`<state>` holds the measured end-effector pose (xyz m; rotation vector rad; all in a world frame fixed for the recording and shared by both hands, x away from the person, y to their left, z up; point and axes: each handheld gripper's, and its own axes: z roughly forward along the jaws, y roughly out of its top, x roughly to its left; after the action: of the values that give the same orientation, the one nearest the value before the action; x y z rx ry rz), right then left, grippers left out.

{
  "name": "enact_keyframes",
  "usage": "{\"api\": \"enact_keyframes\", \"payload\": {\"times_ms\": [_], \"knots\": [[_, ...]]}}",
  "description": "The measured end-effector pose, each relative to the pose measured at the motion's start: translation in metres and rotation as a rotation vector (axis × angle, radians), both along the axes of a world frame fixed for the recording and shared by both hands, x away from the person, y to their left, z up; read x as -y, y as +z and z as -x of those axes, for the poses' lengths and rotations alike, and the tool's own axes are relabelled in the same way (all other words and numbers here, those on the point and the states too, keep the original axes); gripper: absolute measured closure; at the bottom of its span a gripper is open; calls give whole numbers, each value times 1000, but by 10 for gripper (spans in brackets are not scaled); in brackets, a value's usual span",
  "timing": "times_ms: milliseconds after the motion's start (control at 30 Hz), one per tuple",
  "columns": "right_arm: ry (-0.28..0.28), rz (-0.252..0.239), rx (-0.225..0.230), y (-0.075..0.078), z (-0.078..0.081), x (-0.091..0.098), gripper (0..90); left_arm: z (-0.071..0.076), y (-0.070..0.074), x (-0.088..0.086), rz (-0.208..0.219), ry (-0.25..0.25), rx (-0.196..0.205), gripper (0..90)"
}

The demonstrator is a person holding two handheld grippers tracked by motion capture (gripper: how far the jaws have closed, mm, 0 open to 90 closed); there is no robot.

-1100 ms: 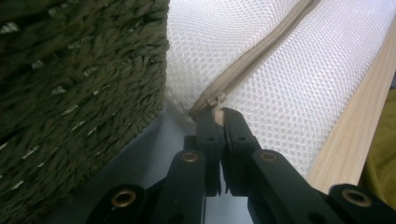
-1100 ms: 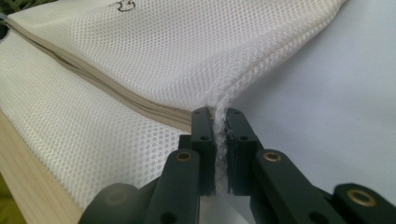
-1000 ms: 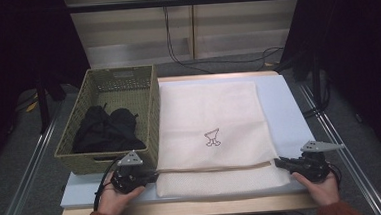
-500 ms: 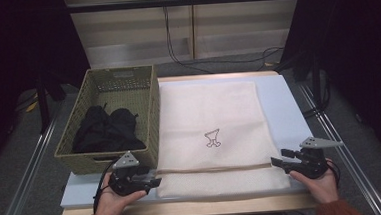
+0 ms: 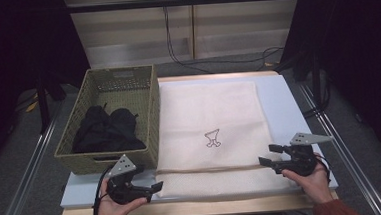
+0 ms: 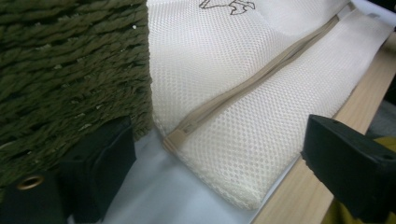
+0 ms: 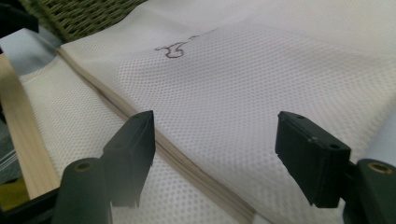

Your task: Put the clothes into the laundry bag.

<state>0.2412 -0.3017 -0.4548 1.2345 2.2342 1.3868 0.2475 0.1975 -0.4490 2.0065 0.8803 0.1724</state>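
We are working at a pale blue desk [image 5: 288, 101] in a dim room, with shelving and cables behind it. In the high view, we are seeing the cream mesh laundry bag [image 5: 209, 116] lying flat mid-desk, its near strip folded along a tan seam, and beside it, touching its left edge, a woven green basket [image 5: 150, 97] holding dark clothes [image 5: 107, 130]. The left gripper [image 5: 153, 187] and the right gripper [image 5: 264, 155] are flanking the bag's near corners; their jaws have just been opening and are standing released, nothing pinched. To do this well, we are judging that both hands should be easing away evenly, so the fold is not dragged askew.

In the left gripper view, we are looking at the bag's near-left corner [image 6: 224, 140] between the spread jaws, with the basket's weave [image 6: 70, 70] right against the bag's edge; this closeness is harder to read from above.

In the right gripper view, we are seeing the seam band [image 7: 177, 158] and the small printed mark [image 7: 175, 49] close up, while the clothes are showing from above.
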Motion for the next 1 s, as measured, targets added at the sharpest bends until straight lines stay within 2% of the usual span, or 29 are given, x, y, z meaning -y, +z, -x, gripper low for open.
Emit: {"api": "enact_keyframes", "payload": {"times_ms": [67, 100, 233, 300, 367, 400, 467, 567, 633, 700, 900, 1000], "knots": [[34, 2, -7, 0, -4, -9, 295, 0, 1, -4, 8, 29, 19, 64], [58, -1, -10, 0, -6, -13, 310, 0, 1, -7, 14, 25, 26, 56], [112, 5, -23, -1, -16, -33, 302, 3, 3, -10, 16, 40, 23, 45], [133, 10, -31, -3, -20, -43, 302, 4, 4, -10, 44, 29, 25, 49], [153, 19, -38, -5, -23, -51, 306, 7, 4, -9, 27, 35, 32, 47], [167, 19, -45, -5, -25, -54, 311, 9, 4, -8, 21, 20, 33, 51], [189, 35, -54, -6, -28, -61, 315, 12, 5, -6, 37, 4, 31, 59], [214, 43, -64, -4, -33, -71, 322, 18, 8, -5, 53, 28, 55, 59], [232, 60, -70, -2, -38, -79, 323, 21, 9, -4, 71, 28, 69, 59], [247, 75, -57, 1, -42, -87, 369, 22, 9, -3, 56, 36, 59, 60], [318, 105, -70, 9, -53, -106, 361, 22, 9, -1, 38, 16, 92, 60], [342, 88, -71, 9, -60, -114, 316, 21, 8, -3, 39, 17, 86, 58]]}}
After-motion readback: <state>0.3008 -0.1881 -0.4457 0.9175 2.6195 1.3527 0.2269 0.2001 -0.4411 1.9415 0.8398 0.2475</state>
